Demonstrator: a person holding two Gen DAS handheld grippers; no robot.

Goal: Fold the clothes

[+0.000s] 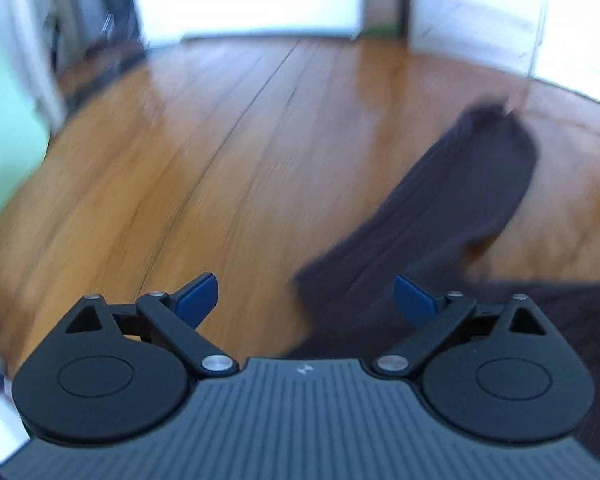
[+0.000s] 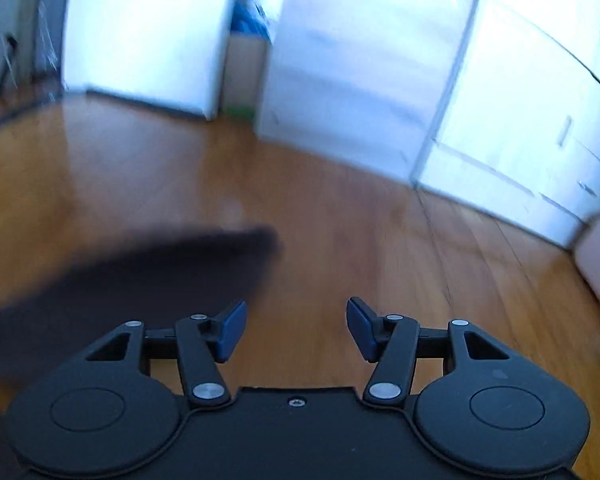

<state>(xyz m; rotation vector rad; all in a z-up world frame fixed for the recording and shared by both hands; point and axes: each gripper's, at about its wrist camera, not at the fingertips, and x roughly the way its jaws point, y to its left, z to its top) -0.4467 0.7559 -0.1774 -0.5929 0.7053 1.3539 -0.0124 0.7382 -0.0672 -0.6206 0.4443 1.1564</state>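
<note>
A dark garment lies on the wooden floor, one long part stretching away to the right in the left wrist view. My left gripper is open and empty above the garment's near edge, its right finger over the cloth. In the right wrist view the same dark garment lies to the left, blurred. My right gripper is open and empty above bare floor, just right of the cloth.
The wooden floor spreads ahead. White cabinets or appliances stand along the far wall, with a cardboard box between them. White drawers line the right side. A pale green object stands at the left.
</note>
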